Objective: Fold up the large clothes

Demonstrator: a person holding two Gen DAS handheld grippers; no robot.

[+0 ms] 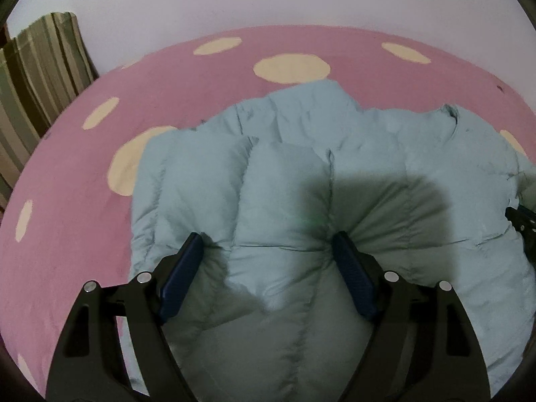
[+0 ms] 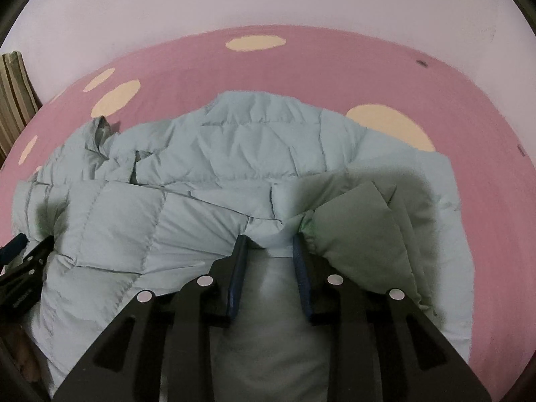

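Right wrist view: pale blue puffer jacket (image 2: 207, 174) covers dotted pink blanket (image 2: 335, 67).

No legible text, label, brand, number or sign found in either wrist view. A faint light marking stands on the black body of the left gripper (image 2: 20, 281) at the right wrist view's left edge; too small and blurred to read.

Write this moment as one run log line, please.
task: fold jacket | surface: pink dotted blanket | left tongs: open, pressed into jacket | right tongs: open, over jacket edge
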